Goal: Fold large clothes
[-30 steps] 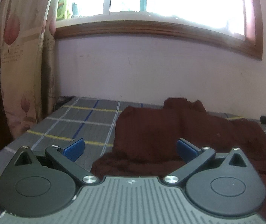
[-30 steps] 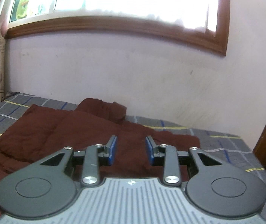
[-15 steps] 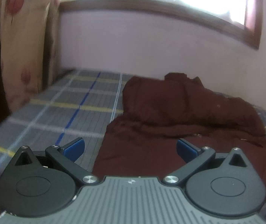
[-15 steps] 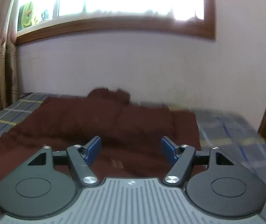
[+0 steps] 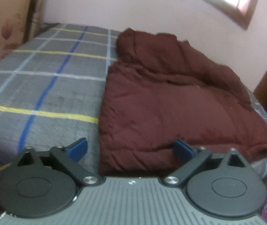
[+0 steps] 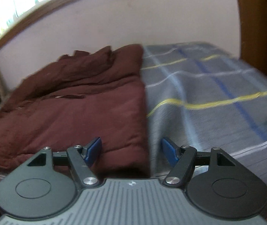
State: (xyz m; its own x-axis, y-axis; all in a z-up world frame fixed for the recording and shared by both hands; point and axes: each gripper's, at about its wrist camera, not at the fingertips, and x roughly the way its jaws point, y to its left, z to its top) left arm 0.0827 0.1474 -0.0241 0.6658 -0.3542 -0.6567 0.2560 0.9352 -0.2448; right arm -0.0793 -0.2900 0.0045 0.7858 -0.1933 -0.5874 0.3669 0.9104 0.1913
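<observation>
Now both grippers have dropped closer to the jacket (image 5: 171, 101), jaws wide.

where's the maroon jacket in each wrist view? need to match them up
Left wrist: maroon jacket fills centre-right; its near-left corner lies between the open left gripper fingers.
Right wrist: the jacket fills the left half; its near-right corner lies between the open right gripper fingers.
Shared landmark: the grey plaid blanket under it, and the bunched hood end toward the wall.
</observation>
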